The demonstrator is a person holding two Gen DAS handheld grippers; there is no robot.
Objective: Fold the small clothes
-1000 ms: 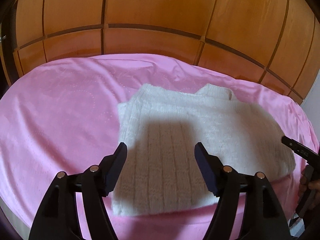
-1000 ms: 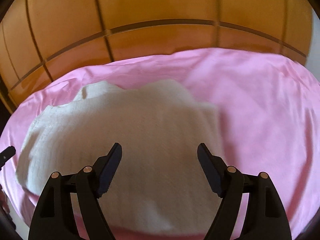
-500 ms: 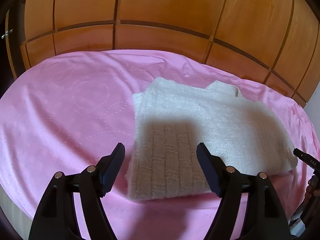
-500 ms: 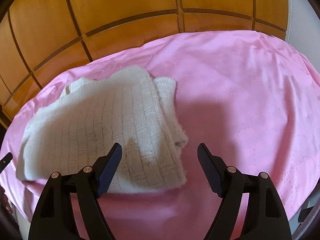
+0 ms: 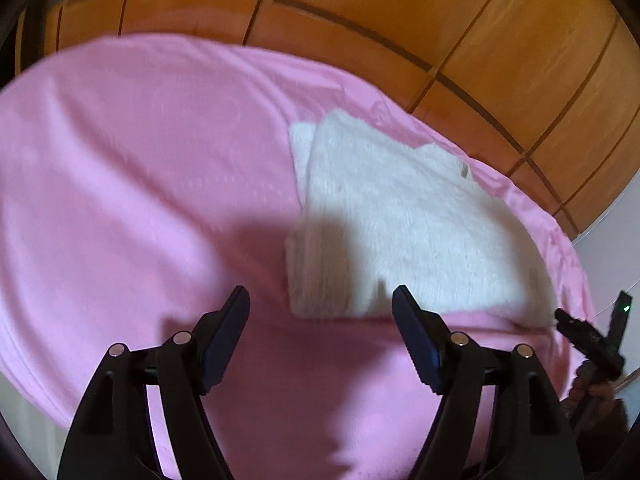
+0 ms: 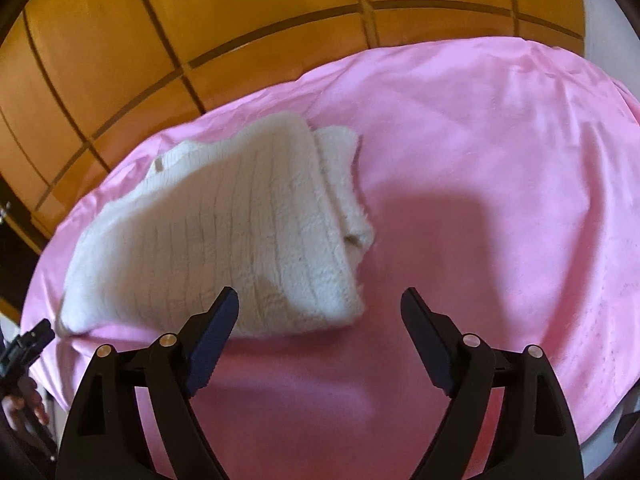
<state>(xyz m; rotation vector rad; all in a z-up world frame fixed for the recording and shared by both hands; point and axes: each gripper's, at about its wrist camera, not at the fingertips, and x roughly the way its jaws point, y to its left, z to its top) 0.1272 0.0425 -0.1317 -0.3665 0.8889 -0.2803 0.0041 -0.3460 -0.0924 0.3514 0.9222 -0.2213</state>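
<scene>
A folded white knit garment (image 5: 400,224) lies on the pink sheet (image 5: 140,184); the right wrist view shows the same garment (image 6: 224,240) with a folded edge on its right side. My left gripper (image 5: 320,300) hovers just short of the garment's near left corner, jaws closing slightly with nothing between them. Near the garment's near right corner my right gripper (image 6: 320,300) hangs open and empty. Each view catches the other gripper's tip at the frame edge, right gripper tip (image 5: 580,328) and left gripper tip (image 6: 28,340).
The pink sheet (image 6: 500,160) covers a bed that ends at a wooden panelled wall (image 5: 400,20). The sheet's near edge drops off at the lower left (image 5: 36,392). A person's hand (image 6: 24,404) shows at the lower left of the right wrist view.
Both grippers have pulled outward off the garment: the left one shifted left, the right one shifted right. The garment now lies beyond and beside the fingers instead of under them.
</scene>
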